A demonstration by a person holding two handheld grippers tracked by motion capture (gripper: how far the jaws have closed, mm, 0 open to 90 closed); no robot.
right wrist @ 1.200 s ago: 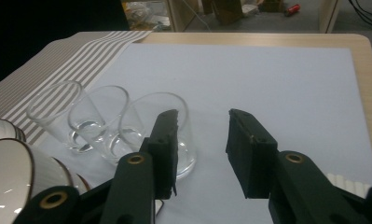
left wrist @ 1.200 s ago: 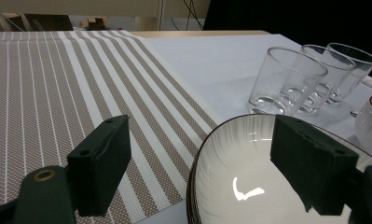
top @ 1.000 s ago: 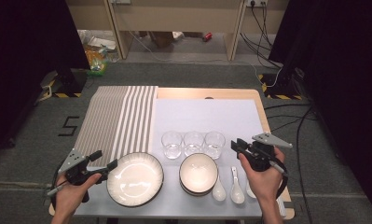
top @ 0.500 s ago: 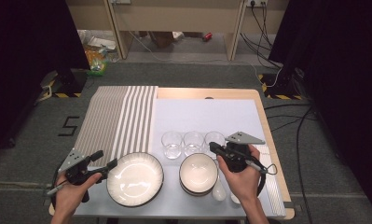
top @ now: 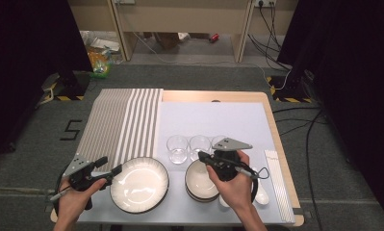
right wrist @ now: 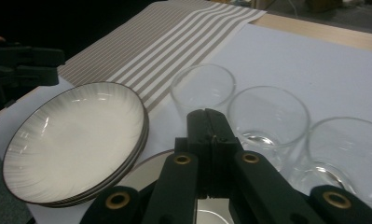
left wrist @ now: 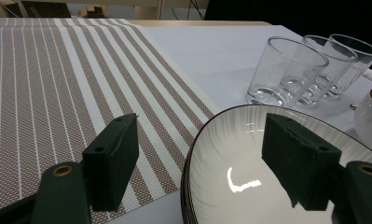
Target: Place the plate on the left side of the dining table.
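Two hand-held tongs are carried, each with a black body. The left tongs point(top: 107, 169) bear thick, dark, block-shaped pads point(left wrist: 113, 158) on arms fitted with brass-coloured eyelets. The right tongs point(top: 202, 157) are topped by a grey three-cornered plate, and a black cable is trailed behind.

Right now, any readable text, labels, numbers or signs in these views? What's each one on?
"5": a dark numeral marked on the grey floor left of the table, at in the high view.
Nothing else legible: the plates, bowls, glasses and striped mat carry no lettering; packaging on the far floor is too small to read.
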